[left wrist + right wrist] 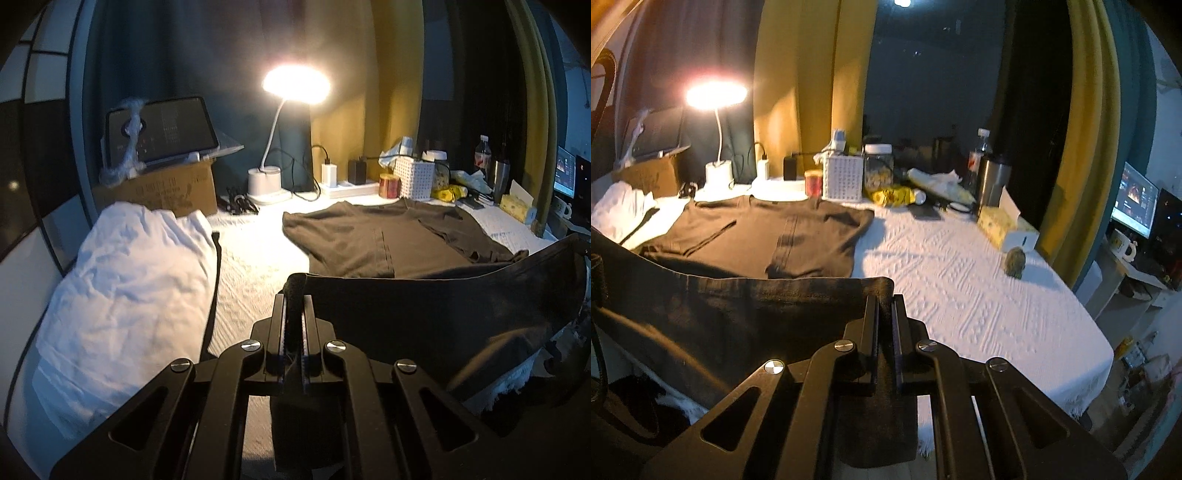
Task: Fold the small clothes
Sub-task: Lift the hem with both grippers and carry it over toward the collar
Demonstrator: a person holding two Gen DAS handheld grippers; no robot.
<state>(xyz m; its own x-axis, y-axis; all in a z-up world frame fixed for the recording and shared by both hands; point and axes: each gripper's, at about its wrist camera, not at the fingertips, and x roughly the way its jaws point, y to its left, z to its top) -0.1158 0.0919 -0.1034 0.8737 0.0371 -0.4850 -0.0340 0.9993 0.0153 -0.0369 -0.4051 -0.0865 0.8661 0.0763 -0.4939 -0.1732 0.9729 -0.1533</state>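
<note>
At the near edge of the bed, a dark garment is held stretched in the air. One corner is clamped in the left gripper, the other in the right gripper; both are closed on cloth. The hem should be kept taut and level, and both corners lowered together. Farther in, a brown shirt lies flat toward the far edge; overlap should be avoided.

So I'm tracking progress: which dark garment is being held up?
The dark cloth stretched between both grippers' jaws, nearest the cameras; the brown shirt lies flat on the bed behind it.
</note>
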